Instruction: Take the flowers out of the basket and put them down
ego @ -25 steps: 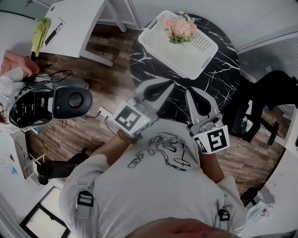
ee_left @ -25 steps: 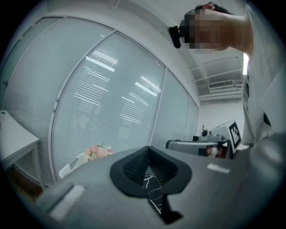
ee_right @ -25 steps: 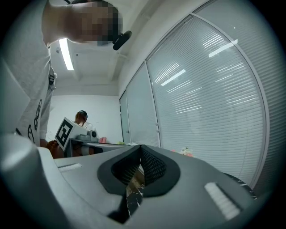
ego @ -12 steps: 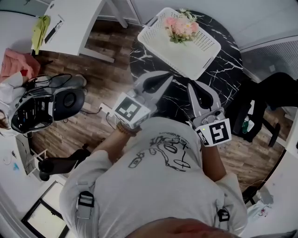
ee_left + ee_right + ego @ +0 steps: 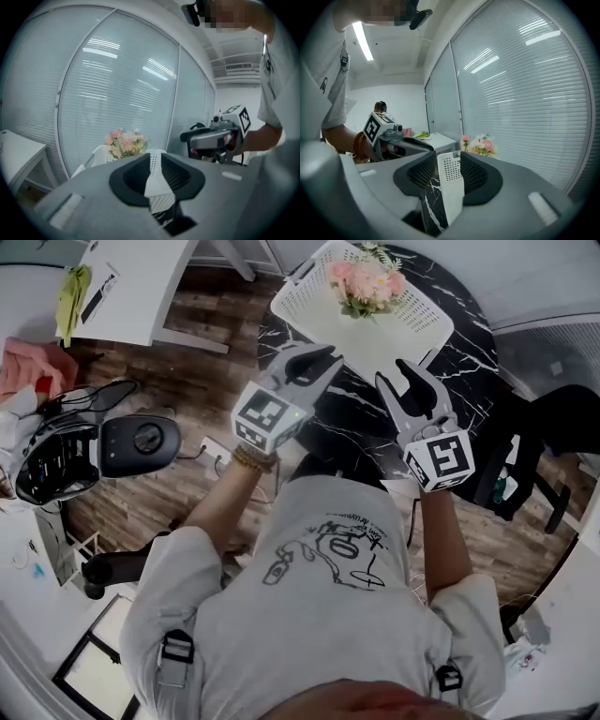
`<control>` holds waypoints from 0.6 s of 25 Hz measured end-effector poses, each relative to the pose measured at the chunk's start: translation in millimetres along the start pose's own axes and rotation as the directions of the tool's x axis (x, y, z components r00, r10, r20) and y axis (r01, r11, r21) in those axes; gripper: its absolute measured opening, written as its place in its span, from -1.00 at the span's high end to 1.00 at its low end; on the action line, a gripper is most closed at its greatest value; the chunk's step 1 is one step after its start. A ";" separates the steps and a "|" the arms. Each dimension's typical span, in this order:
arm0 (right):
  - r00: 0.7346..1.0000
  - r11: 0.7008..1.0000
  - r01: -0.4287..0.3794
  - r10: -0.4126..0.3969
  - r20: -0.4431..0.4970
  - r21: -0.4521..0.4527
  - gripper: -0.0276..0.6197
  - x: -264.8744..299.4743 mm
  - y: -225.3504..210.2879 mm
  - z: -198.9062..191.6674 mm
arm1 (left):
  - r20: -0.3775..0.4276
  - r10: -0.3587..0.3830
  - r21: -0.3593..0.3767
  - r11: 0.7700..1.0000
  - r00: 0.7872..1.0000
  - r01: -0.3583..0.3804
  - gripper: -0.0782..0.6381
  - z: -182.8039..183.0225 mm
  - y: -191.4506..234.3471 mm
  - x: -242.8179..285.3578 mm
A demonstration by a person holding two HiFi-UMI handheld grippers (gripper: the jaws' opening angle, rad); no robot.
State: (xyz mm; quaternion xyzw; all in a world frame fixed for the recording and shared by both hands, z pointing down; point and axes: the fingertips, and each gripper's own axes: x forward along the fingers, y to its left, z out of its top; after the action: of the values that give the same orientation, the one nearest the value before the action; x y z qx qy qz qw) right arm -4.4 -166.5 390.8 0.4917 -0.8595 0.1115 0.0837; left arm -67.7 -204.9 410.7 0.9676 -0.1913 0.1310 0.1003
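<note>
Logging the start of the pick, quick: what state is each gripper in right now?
Left gripper: open, jaws just opening, holding nothing.
Right gripper: open, jaws just opening, holding nothing.

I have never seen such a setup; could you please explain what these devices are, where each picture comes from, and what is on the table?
A person holds a two-jaw gripper in each hand; the marker cubes are part of them. The head view looks down from the person's head; the other two cameras ride on the grippers, looking along their jaws. On the round black marble table stands a white perforated basket with pink flowers inside. The left gripper and right gripper point toward the basket. Their jaws have just been opening and hold nothing.
</note>
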 end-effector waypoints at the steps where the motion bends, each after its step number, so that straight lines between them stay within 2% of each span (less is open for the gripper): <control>1: 1.000 1.000 -0.002 0.002 -0.015 0.004 0.35 6.2 -4.9 -5.4 | -0.017 0.000 0.007 1.000 1.000 0.001 0.57 -4.9 5.5 4.6; 8: 0.996 1.000 -0.009 0.010 -0.087 0.018 0.08 45.8 -37.7 -33.9 | -0.096 -0.004 0.049 0.999 0.995 0.009 0.31 -24.3 44.4 35.6; 15: 0.989 0.999 -0.013 0.018 -0.146 0.035 -0.19 76.1 -55.0 -58.4 | -0.189 -0.015 0.063 0.998 0.982 0.028 0.07 -50.5 68.2 58.9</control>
State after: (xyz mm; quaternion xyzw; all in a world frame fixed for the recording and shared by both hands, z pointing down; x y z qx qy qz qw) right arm 6.9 -240.5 472.3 0.4770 -0.8527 0.1627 0.1372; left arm -53.0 -274.7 485.5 0.9556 -0.1662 0.2270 0.0875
